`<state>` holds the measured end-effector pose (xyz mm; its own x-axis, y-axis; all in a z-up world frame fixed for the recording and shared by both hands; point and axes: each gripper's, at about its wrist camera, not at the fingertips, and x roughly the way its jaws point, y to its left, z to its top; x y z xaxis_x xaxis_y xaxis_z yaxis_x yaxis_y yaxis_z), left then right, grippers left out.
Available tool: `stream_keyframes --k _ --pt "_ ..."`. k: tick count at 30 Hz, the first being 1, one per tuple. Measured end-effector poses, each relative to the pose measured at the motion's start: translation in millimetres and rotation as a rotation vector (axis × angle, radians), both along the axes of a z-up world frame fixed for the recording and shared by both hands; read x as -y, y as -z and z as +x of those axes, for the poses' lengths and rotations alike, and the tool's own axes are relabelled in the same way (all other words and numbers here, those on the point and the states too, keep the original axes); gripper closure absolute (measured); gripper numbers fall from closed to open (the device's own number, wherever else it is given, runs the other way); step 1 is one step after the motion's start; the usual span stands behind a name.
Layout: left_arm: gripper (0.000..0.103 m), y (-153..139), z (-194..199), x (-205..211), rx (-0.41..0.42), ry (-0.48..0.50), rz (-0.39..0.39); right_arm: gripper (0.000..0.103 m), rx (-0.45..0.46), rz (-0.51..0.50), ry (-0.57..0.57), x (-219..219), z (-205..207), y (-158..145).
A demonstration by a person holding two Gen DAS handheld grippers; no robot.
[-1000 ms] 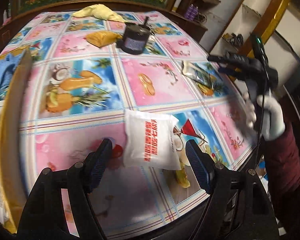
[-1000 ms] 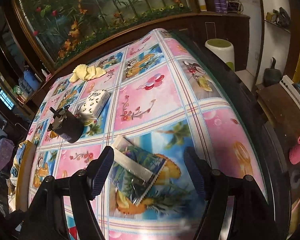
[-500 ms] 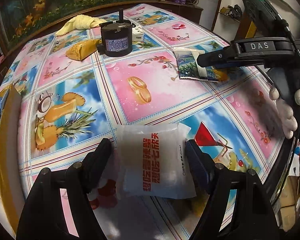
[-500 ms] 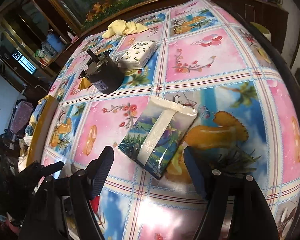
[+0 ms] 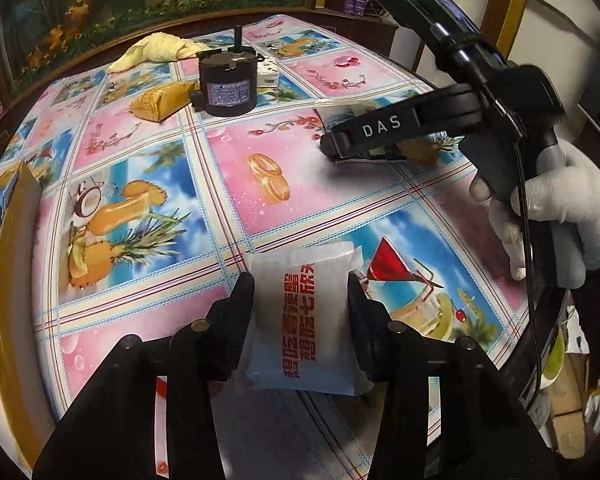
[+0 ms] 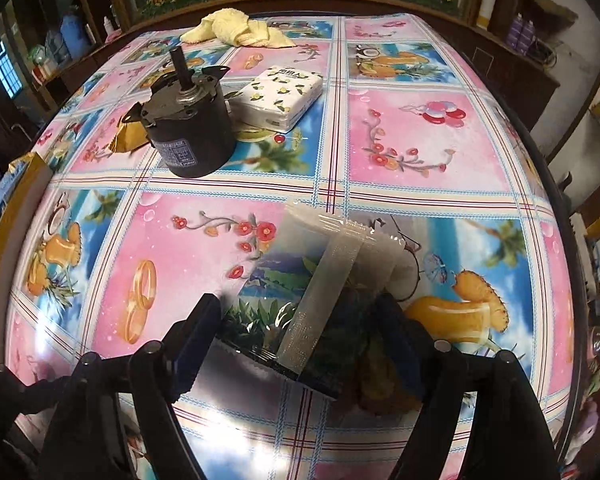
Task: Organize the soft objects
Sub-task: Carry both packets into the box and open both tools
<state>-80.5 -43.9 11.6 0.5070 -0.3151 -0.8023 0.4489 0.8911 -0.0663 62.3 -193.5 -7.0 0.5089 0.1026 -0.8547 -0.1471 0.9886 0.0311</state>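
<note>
Now my left tool [image 5: 300,292] has just been closing and its jaws press both sides of the white packet [image 5: 304,320] on the bench [image 5: 140,152]; my right tool [image 6: 300,320] stands open astride the green packet [image 6: 300,288], pads not yet pressing.

home dining rm | floral oilcloth table [image 6: 428,136] | wood cabinets [image 6: 512,60] w/ bottles [image 6: 522,34]
</note>
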Motion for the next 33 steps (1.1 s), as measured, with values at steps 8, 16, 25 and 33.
stream_keyframes --k 8,16,25,33 --pt "0.059 -24 -12 -55 0.011 -0.106 -0.15 0.078 0.02 0.108 -0.004 14 -21 -8" --pt "0.059 -41 -29 -109 0.043 -0.222 -0.224 0.04 -0.022 0.197 0.083 15 -14 -6" --pt "0.059 -44 -38 -128 0.066 -0.241 -0.259 0.031 -0.056 0.099 0.167 -26 13 -5" --pt "0.059 -50 -44 -175 0.09 -0.317 -0.303 0.046 0.012 0.026 0.046 -50 3 -3"
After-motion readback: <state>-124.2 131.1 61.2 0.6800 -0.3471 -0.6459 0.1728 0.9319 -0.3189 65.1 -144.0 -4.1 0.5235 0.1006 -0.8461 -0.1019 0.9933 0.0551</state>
